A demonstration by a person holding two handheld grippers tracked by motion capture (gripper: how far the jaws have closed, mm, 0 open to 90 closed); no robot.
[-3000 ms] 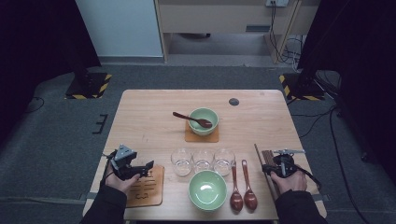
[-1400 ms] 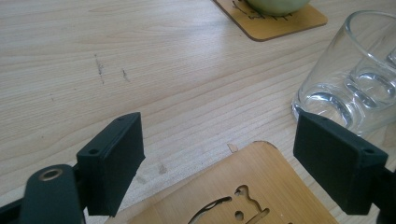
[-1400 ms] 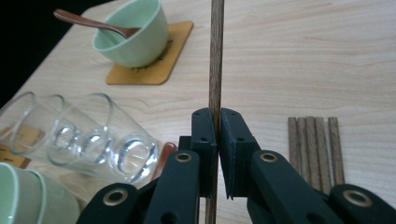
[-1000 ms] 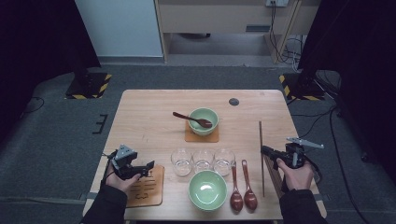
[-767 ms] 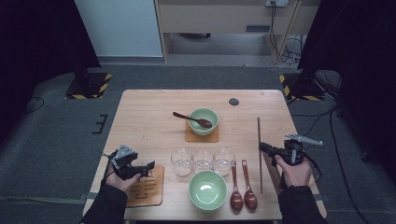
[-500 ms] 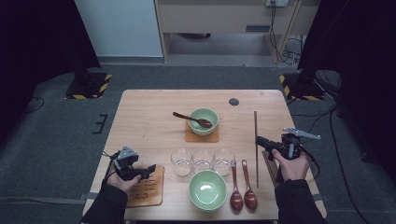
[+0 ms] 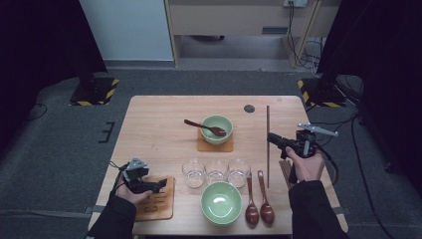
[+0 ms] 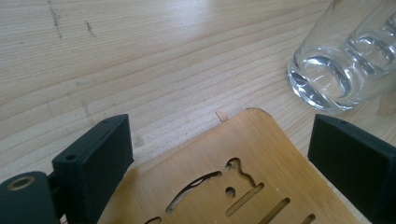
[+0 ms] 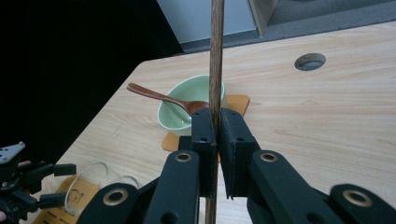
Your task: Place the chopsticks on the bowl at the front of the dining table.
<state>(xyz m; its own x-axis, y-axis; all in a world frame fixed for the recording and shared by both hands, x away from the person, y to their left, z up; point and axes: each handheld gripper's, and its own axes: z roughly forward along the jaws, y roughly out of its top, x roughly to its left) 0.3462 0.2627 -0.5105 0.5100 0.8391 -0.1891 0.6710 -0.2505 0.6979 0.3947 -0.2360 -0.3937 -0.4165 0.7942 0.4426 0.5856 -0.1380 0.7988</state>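
Right gripper (image 7: 274, 140) lifted chopstick (image 7: 267, 149) off table, jaws clamped; left gripper (image 7: 158, 185) jaws just opened, empty.

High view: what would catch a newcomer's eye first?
The right gripper, shut on a long dark chopstick, holds it over the table's right side. At centre, a green bowl on a coaster holds a brown spoon. The left gripper, jaws just opened, hovers over the bamboo coaster.
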